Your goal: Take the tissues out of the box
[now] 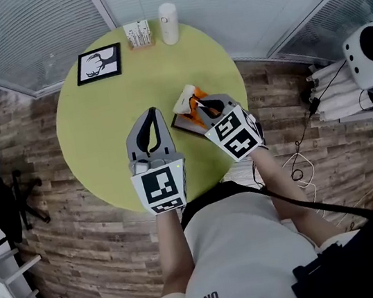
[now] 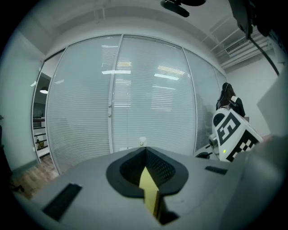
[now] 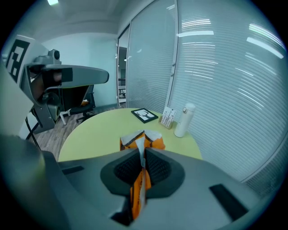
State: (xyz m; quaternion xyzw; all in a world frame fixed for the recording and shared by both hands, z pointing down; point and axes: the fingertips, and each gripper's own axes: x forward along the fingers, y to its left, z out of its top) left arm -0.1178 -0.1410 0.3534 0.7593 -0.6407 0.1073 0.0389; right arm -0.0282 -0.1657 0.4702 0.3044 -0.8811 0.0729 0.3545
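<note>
Right claw [image 3: 143,153] gripped a soft, tearable tissue [image 3: 139,143], best taken low, by the box [image 3: 157,143] ahead. Left claw [image 2: 146,157] was clenched, empty.

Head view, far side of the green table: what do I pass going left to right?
framed deer picture → small card holder → white flask

I see a round yellow-green desk [image 1: 98,123]. At its far edge are a framed picture [image 1: 99,64], a small card holder [image 1: 138,34] and a white bottle [image 1: 169,23]; the orange tissue box [image 1: 190,107] sits nearer me.
</note>
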